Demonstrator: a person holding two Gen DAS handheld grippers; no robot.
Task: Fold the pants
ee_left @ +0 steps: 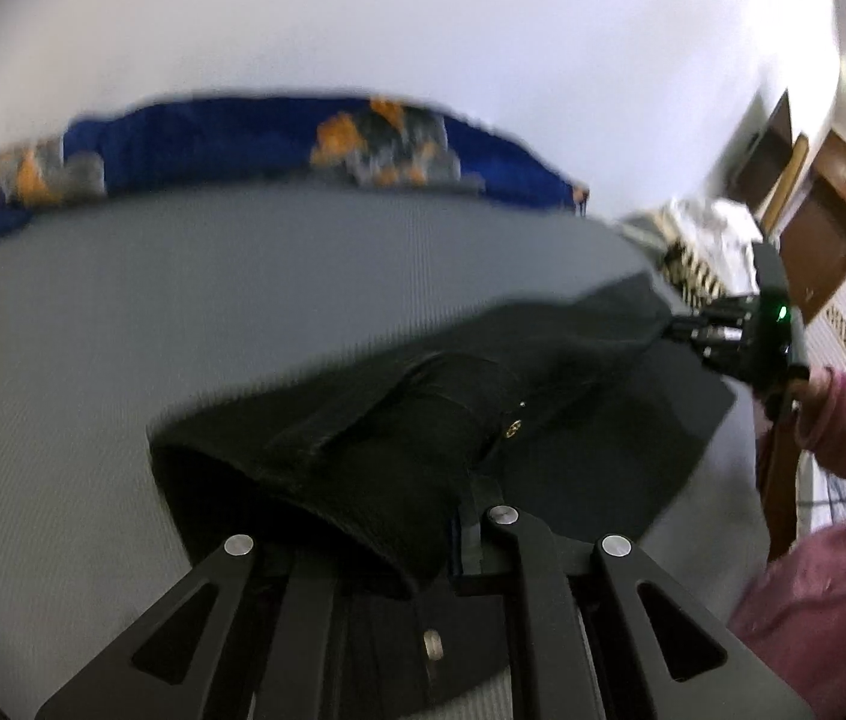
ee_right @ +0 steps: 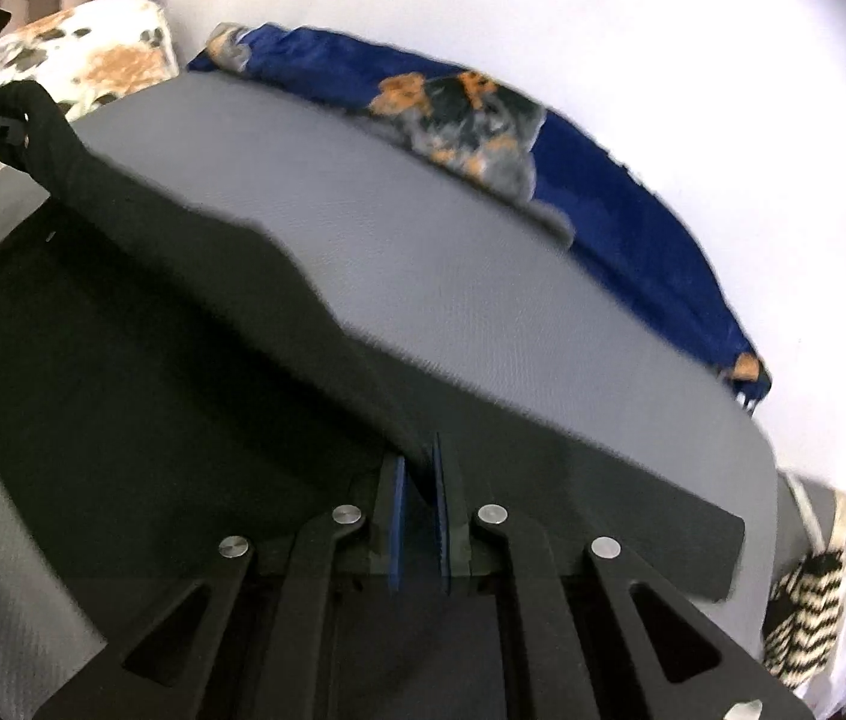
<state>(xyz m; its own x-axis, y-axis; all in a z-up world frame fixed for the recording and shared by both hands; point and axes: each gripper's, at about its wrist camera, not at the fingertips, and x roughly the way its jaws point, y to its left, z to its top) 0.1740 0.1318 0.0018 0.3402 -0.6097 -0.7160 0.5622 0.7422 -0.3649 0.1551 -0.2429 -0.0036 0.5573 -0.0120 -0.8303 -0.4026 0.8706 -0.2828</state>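
the black pants (ee_left: 423, 438) hang stretched between both grippers above a grey mattress (ee_left: 243, 276), part of the cloth still lying on it. the left gripper (ee_left: 465, 546) is clenched on the waistband end, near the button (ee_left: 512, 429). the right gripper (ee_right: 420, 510) is clenched on the opposite end, cloth pinched between its blue pads (ee_right: 397, 516). a blue patterned blanket (ee_right: 603, 180) lies along the far edge of the mattress, well apart from the work. judgement: a fold is in hand, with the lifted edge being carried over. the next move calls for keeping the cloth taut, laying the edges in line, then releasing. frames are blurred; alignment cannot be confirmed.
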